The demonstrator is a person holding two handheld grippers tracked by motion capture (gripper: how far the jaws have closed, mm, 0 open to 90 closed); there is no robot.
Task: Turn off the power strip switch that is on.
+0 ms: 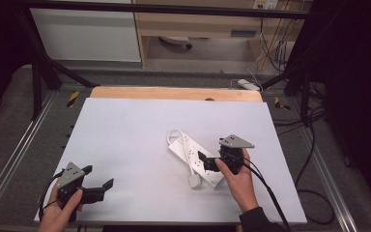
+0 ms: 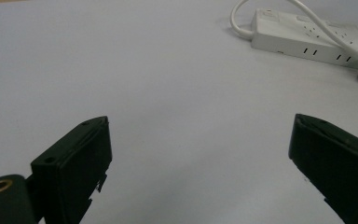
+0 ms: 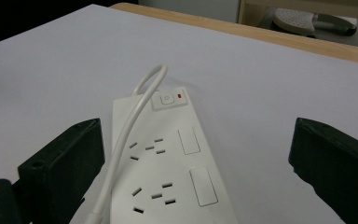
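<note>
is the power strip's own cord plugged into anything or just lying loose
Loose. The cord loops out of the switch end of the power strip, runs back over its top, and its plug lies free on the table.

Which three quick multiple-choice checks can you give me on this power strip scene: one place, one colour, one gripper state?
1. Where is the right gripper?
A. over the power strip
B. at the table's far left corner
C. off the table

2. What colour is the small light beside the strip's switch?
A. green
B. red
C. blue

3. How do the left gripper jaws stand?
A. shut on the cable
B. shut on nothing
C. open

Key: 1 A, jaws flank the strip; 2 B, red dot by the button; 3 C, wide gap, nothing between.
</note>
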